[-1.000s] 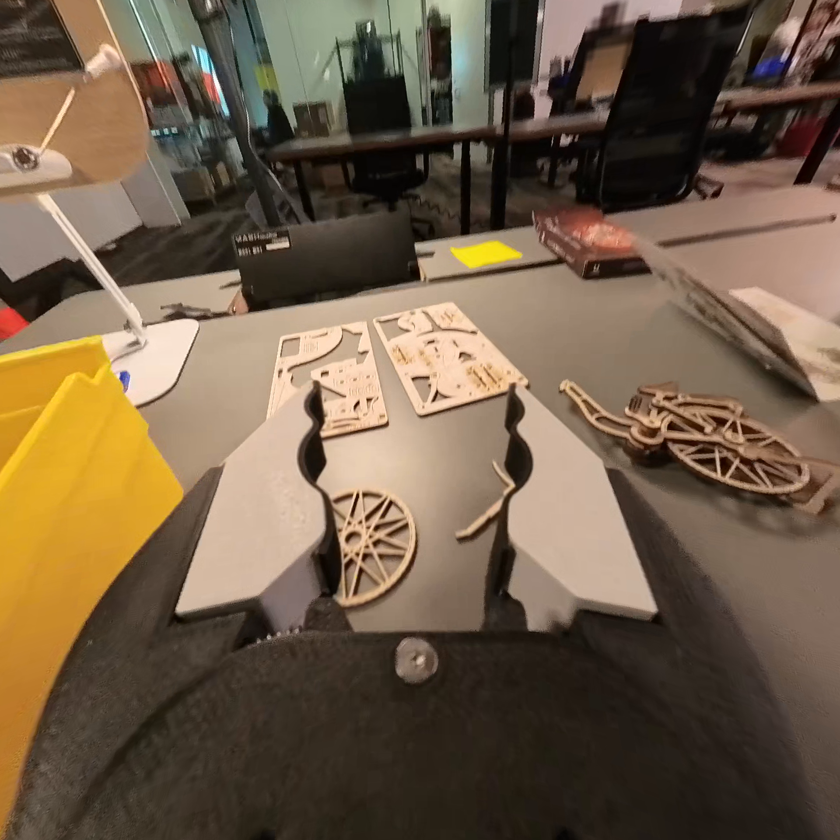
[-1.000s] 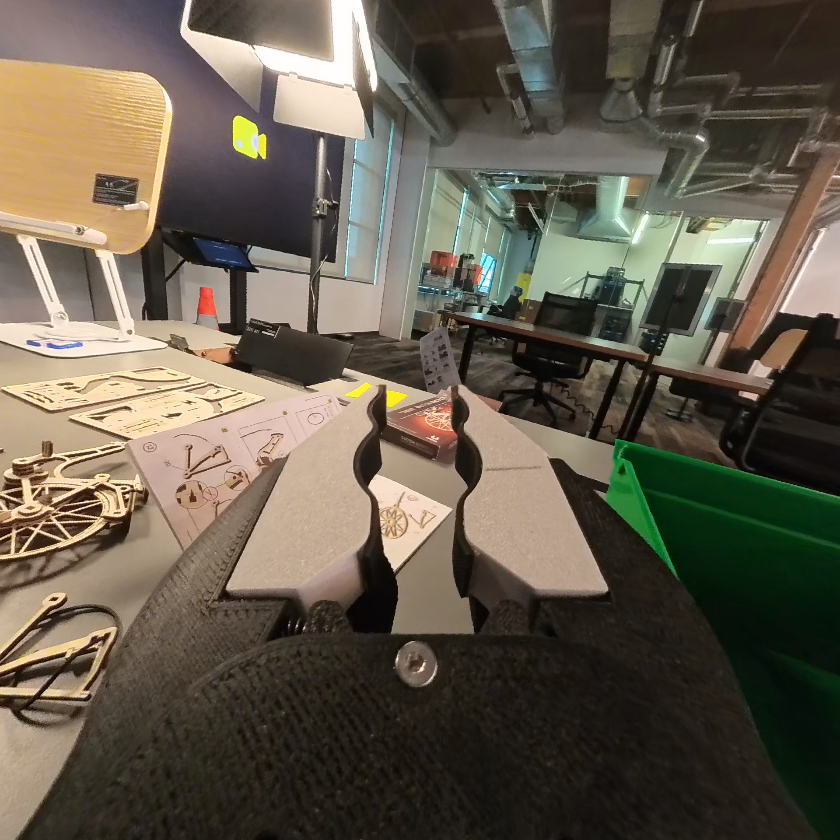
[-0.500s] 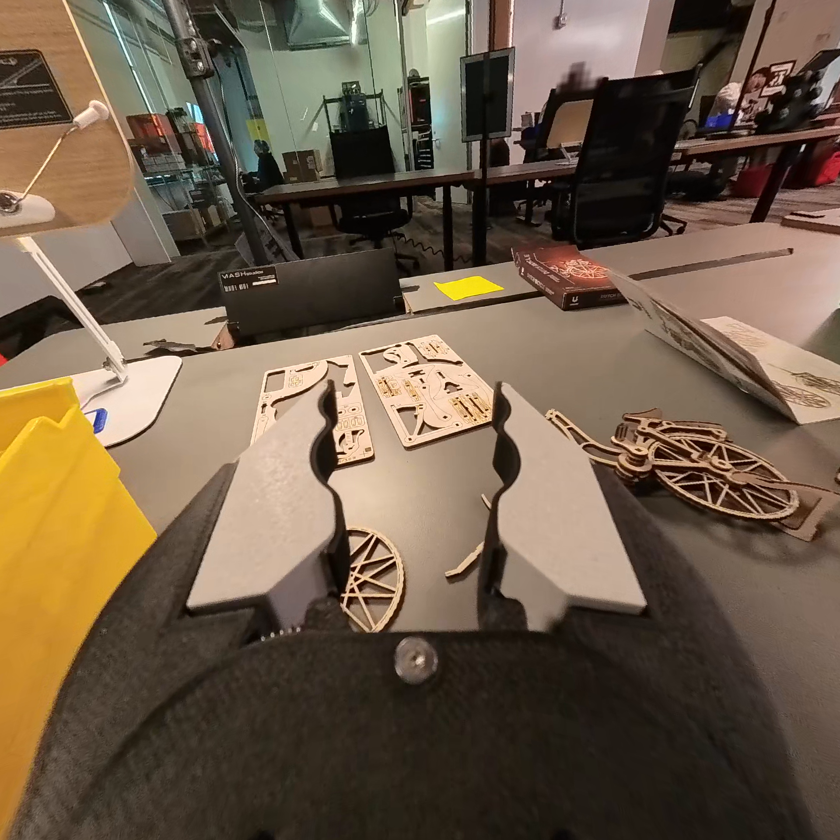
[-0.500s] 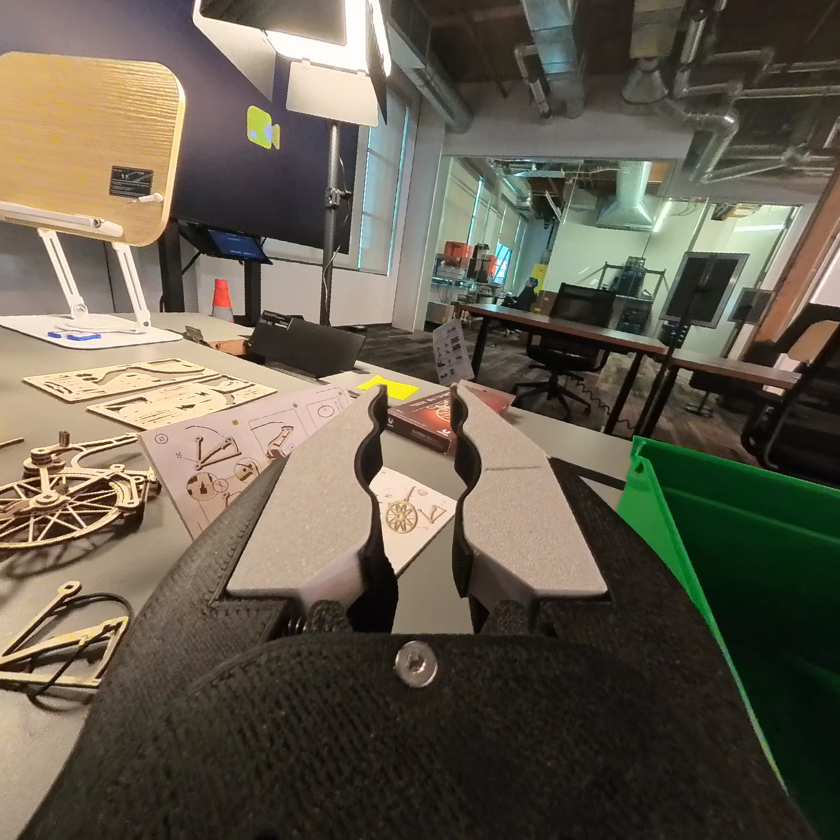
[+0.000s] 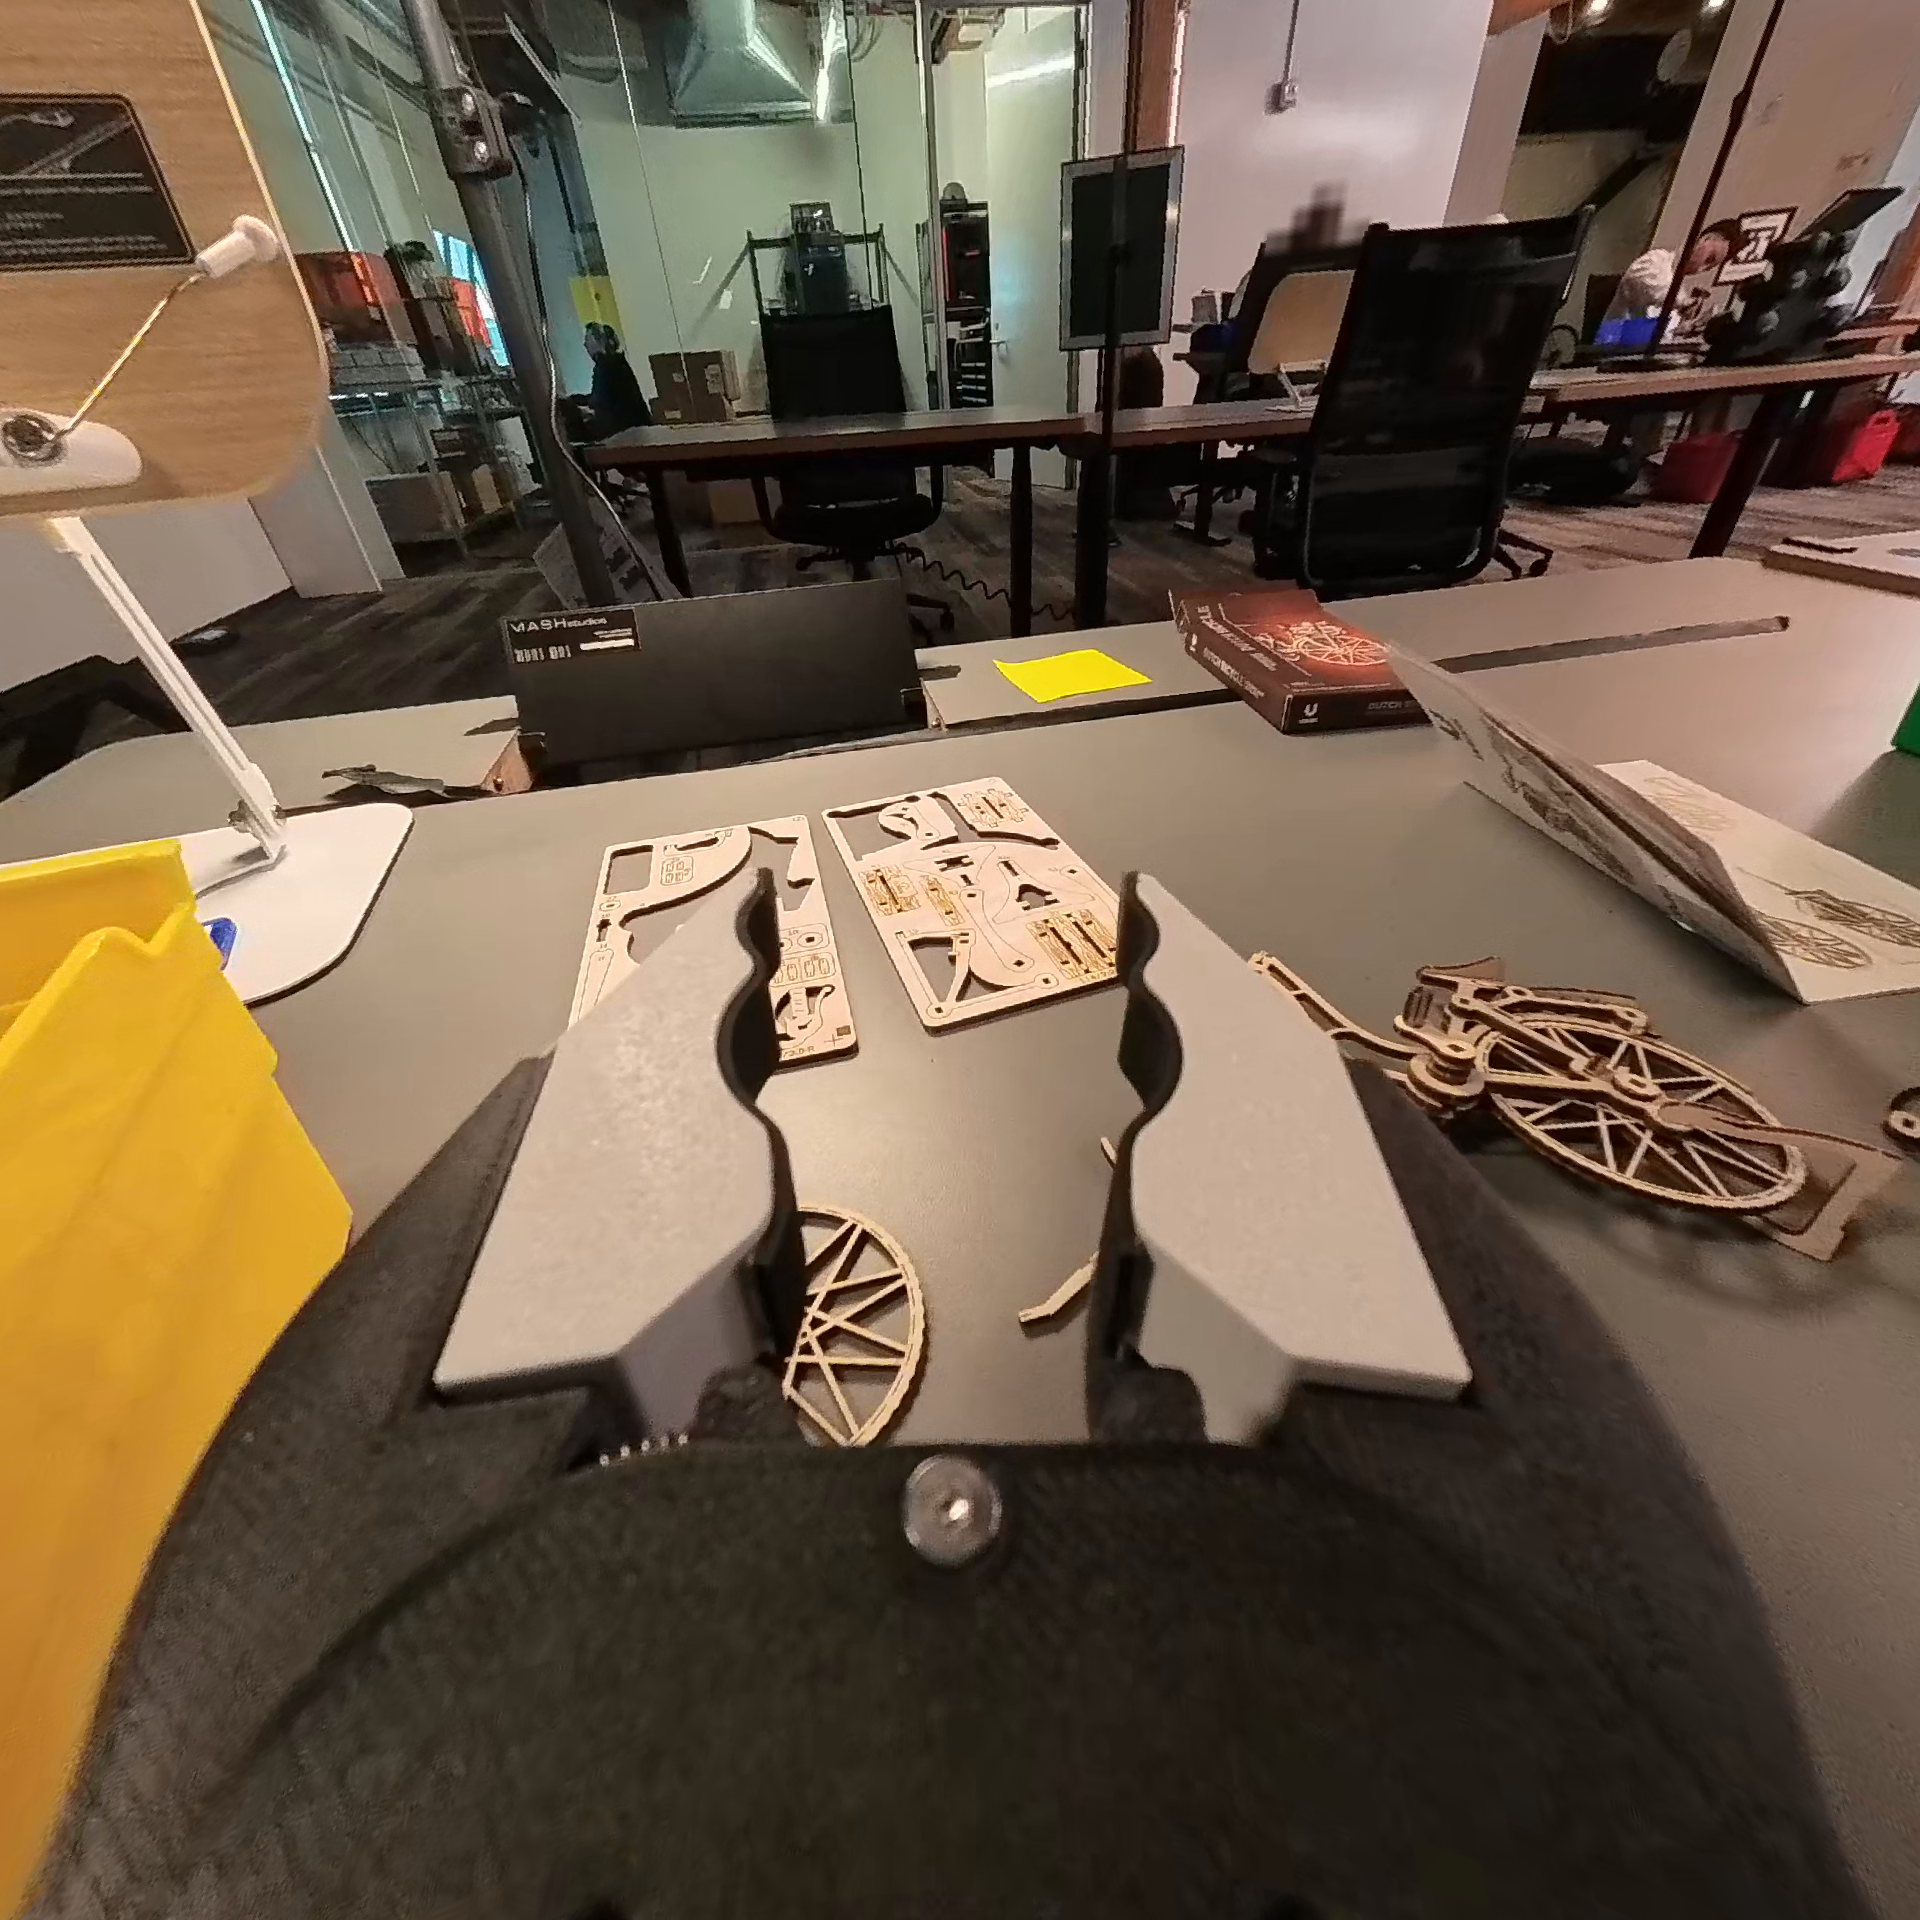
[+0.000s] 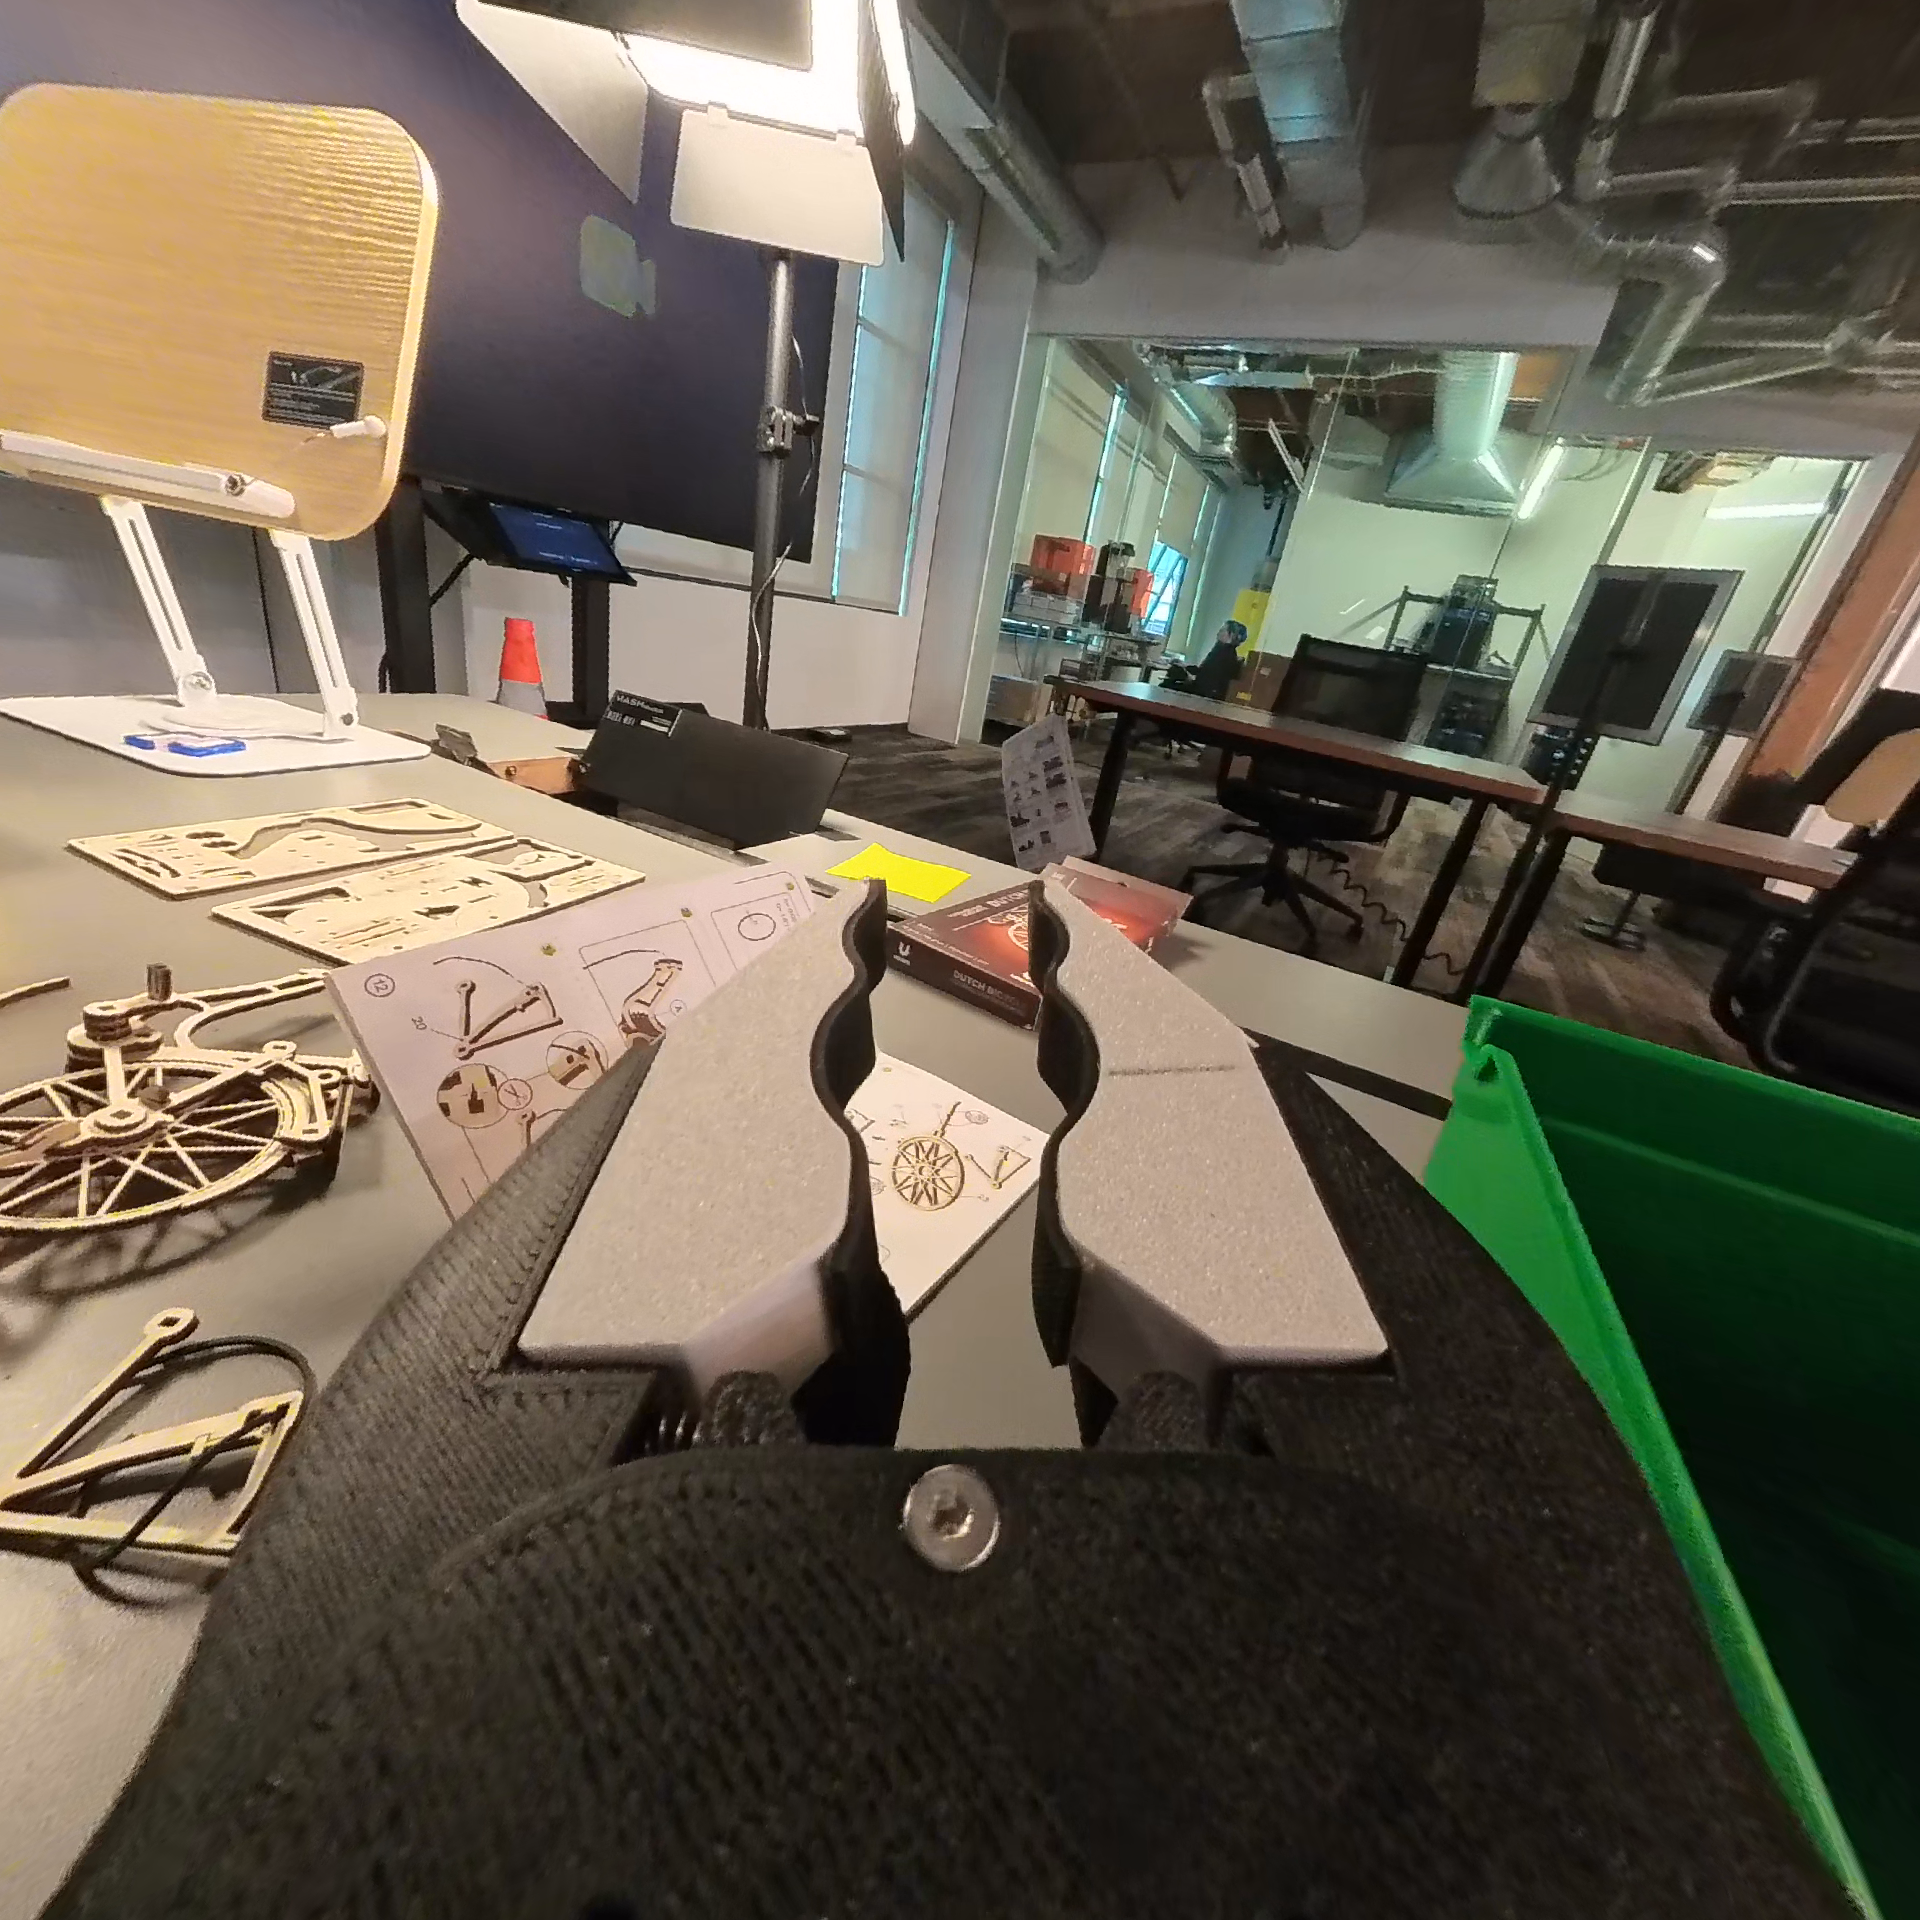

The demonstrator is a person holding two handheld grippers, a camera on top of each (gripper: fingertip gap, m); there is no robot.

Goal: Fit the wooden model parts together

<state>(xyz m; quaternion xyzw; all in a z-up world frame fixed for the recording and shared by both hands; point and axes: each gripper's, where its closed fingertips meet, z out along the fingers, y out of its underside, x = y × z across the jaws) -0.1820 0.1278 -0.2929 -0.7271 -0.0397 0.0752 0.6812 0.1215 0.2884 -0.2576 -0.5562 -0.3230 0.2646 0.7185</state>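
Wooden wheel (image 5: pixel 857 1330) on table between wide-spread, empty fingers of left hand-held gripper (image 5: pixel 948 909)

Left tool (image 5: pixel 945 914) above grey desk (image 5: pixel 1299 862), jaws wide apart, nothing between them. Loose spoked wheel (image 5: pixel 862 1340) flat on desk beside left finger (image 5: pixel 644 1164); thin curved strip (image 5: pixel 1060 1288) partly hidden by right finger (image 5: pixel 1247 1174). Two wooden part sheets (image 5: pixel 977 914) lie beyond fingertips. Part-built bicycle model (image 5: pixel 1579 1091) to right. Yellow bin (image 5: pixel 114 1195) at left.
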